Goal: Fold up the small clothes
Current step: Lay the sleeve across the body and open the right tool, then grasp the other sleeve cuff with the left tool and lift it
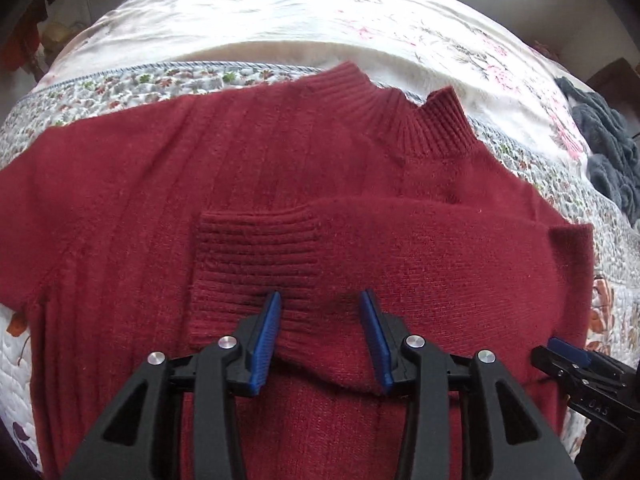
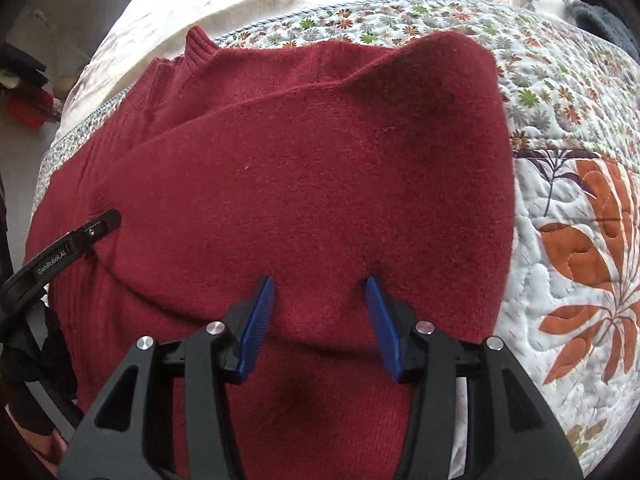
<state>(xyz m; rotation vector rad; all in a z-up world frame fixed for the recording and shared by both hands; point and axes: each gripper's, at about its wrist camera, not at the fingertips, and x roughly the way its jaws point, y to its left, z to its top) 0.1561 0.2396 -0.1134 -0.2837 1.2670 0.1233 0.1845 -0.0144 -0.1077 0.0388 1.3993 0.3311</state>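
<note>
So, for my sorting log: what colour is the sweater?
Dark red sweater, ribbed collar and cuff; clearest in the left wrist view.

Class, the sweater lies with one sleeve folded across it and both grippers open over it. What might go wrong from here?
1. The sleeve is only laid across the sweater; lifting could slide it off.
2. The left gripper, open over the cuff, may pinch several layers.
3. The right gripper is close by, so the two could collide.
</note>
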